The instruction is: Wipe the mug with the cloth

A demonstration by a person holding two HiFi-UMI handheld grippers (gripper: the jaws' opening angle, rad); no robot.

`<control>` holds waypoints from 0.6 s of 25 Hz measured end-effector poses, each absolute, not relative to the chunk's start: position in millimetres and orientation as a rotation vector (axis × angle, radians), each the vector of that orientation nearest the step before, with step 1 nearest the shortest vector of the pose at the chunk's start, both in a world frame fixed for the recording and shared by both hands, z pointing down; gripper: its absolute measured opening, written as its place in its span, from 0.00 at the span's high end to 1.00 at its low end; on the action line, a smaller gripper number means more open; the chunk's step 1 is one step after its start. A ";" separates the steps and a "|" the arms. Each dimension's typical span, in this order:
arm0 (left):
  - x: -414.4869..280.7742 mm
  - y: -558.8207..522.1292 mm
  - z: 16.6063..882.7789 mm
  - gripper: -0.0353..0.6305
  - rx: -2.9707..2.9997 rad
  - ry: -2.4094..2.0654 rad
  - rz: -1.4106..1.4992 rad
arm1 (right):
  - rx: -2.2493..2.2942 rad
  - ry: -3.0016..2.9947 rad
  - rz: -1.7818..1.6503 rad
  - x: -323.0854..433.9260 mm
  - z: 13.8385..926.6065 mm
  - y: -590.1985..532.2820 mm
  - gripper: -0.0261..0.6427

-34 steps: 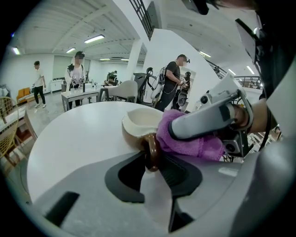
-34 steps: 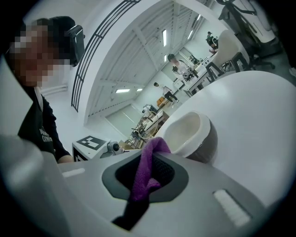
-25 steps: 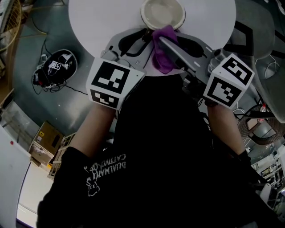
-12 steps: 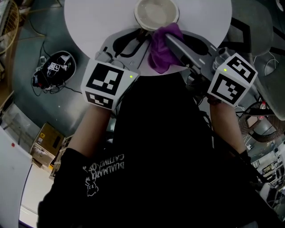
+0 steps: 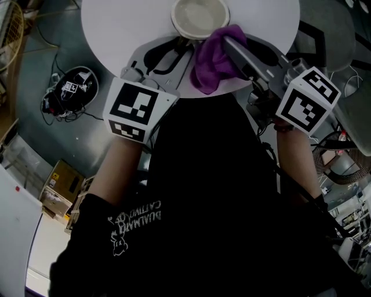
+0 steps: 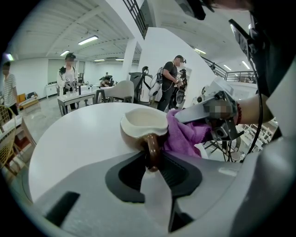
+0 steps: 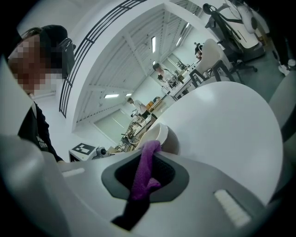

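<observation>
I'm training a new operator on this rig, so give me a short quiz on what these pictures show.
1. True or false: the mug lies on its side on the table.
2. Which part of the mug does the left gripper grip?
3. Fill in: the right gripper holds a purple ____.
Key: 1 false, it stands upright; 2 the handle; 3 cloth.

Cloth (image 5: pixel 211 58) crowds mug (image 5: pixel 200 16) rightward; tabletop (image 5: pixel 122 29) leftward open.
</observation>
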State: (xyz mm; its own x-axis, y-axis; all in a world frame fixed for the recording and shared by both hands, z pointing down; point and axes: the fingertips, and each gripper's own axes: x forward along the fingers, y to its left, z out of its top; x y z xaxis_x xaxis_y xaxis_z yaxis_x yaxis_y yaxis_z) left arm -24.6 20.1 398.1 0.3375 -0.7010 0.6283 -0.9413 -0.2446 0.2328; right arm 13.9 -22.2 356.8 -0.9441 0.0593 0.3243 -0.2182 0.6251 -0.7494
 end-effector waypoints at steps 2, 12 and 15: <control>-24.0 18.3 398.0 0.82 2.030 -1.430 0.543 | 0.136 -2.534 1.218 14.2 357.0 -27.1 0.92; -23.4 21.2 396.9 0.82 2.062 -1.416 0.554 | 0.188 -2.533 1.194 17.1 359.3 -36.4 0.90; -24.3 20.9 398.1 0.82 2.075 -1.407 0.568 | 0.226 -2.528 1.198 18.7 362.5 -42.9 0.90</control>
State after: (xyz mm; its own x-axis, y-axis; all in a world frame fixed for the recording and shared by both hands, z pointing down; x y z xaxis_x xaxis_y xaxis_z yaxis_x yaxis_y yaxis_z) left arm -24.3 20.9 398.1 0.3584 -0.6942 0.6242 -0.9330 -0.2898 0.2133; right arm 18.7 -42.9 362.5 -0.9318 -0.0007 0.3629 -0.2812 0.6333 -0.7210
